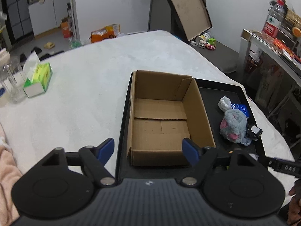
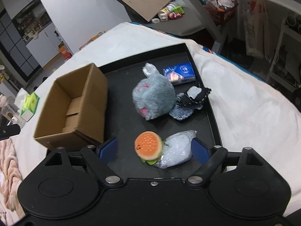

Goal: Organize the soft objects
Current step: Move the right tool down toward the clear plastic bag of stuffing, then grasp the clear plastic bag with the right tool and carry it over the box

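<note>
An empty cardboard box (image 1: pixel 197 113) (image 2: pixel 90 116) stands at the left end of a black tray (image 1: pixel 212 94) (image 2: pixel 124 113). My left gripper (image 1: pixel 148 149) is open over the box's near wall, and neither pad touches it. On the tray lie a grey plush (image 1: pixel 233 125) (image 2: pixel 153 98), a blue tissue packet (image 2: pixel 178 73), a black-and-white fabric toy (image 2: pixel 193 96) and a small clear bag (image 2: pixel 149 68). My right gripper (image 2: pixel 154 149) is open around a burger plush (image 2: pixel 148 146) and a clear plastic bag (image 2: pixel 176 150). A gap shows left of the burger.
The tray sits on a table under a white cloth (image 1: pixel 84 94). A green tissue box (image 1: pixel 37 79) and clear glasses (image 1: pixel 13 86) stand at the far left. A pink blanket (image 1: pixel 7 169) lies at the near left edge. Shelves and clutter stand beyond the table on the right.
</note>
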`<state>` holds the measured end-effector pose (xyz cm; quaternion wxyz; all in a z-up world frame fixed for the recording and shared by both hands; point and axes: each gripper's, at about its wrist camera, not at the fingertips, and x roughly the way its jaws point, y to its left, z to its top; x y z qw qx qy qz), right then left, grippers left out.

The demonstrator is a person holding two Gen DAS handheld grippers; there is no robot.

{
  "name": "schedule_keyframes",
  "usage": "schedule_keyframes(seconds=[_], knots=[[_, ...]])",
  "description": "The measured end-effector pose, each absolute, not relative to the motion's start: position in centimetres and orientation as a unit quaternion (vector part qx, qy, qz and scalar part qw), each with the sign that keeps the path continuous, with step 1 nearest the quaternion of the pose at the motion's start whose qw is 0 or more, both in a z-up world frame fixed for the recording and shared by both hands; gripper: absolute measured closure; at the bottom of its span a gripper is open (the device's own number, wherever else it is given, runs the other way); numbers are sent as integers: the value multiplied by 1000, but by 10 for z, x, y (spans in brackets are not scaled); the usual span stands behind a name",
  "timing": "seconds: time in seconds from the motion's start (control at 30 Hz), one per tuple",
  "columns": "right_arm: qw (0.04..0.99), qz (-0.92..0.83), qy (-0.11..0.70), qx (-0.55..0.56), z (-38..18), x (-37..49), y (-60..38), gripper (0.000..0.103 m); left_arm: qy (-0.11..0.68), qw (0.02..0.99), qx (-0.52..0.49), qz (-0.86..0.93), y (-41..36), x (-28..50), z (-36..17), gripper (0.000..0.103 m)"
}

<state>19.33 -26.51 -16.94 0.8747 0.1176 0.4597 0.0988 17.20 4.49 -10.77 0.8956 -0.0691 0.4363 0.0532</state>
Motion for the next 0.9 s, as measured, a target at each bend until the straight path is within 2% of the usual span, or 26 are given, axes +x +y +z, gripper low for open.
schedule_keyframes(seconds=[0.27, 0.57, 0.67, 0.8, 0.9], knots=[[864, 78, 479, 138, -201, 212, -271, 25, 445, 891, -68, 65, 47, 185, -131, 33], [866, 70, 481, 120, -230, 219, -268, 26, 443, 889, -85, 78, 57, 195, -154, 49], [864, 70, 486, 113, -236, 220, -266, 31, 449, 886, -88, 82, 59, 198, -162, 57], [860, 62, 491, 123, -244, 223, -270, 50, 445, 885, -99, 88, 63, 200, -169, 72], [862, 60, 484, 139, -244, 223, -274, 53, 443, 886, -101, 92, 64, 200, -171, 81]])
